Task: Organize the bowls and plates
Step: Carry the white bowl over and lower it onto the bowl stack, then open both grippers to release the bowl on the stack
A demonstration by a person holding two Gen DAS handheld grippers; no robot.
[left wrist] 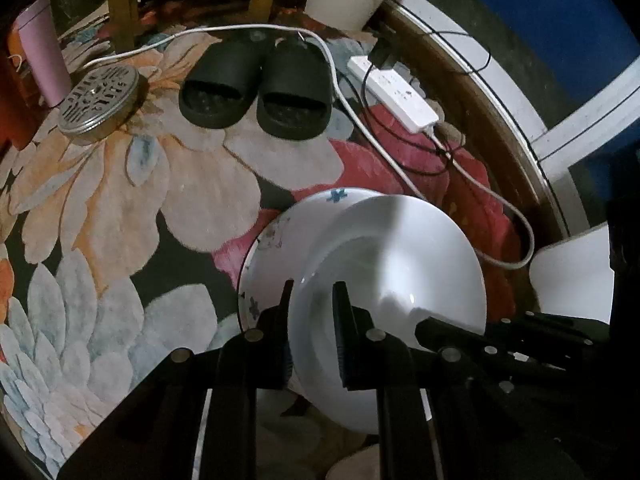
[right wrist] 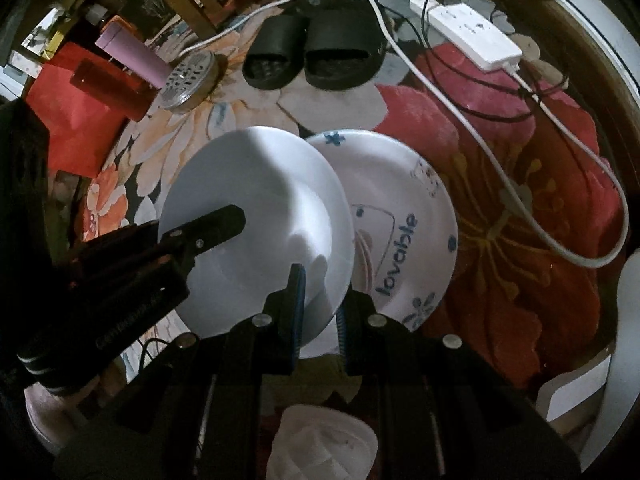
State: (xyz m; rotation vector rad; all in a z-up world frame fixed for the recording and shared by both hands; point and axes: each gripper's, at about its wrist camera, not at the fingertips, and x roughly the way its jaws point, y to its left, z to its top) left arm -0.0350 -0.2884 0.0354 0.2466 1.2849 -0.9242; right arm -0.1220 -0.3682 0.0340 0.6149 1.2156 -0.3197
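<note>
- Plain white plate (left wrist: 384,264) sat centre-low in the left wrist view, tilted, its near rim between the fingers of the left gripper (left wrist: 314,304), which was closed narrow on that rim.
- In the right wrist view the right gripper (right wrist: 320,292) pinched the same white plate's opposite rim, lower centre; both grippers thus held one plate.
- Printed plate (right wrist: 400,216), marked "lovable", lay just behind and right of the white plate, overlapping it; contact between them could not be told.
- Both plates sat above a floral rug (left wrist: 120,208); no desk was in view.
- Judgement: the step in hand was stacking the white plate on the printed one.
- Advice: keep both pinches level, lower flat and centred, release one side only once the rim rests.
- Risk: the white cable (right wrist: 480,120) and slippers (left wrist: 256,88) lay nearby; keep clear.
</note>
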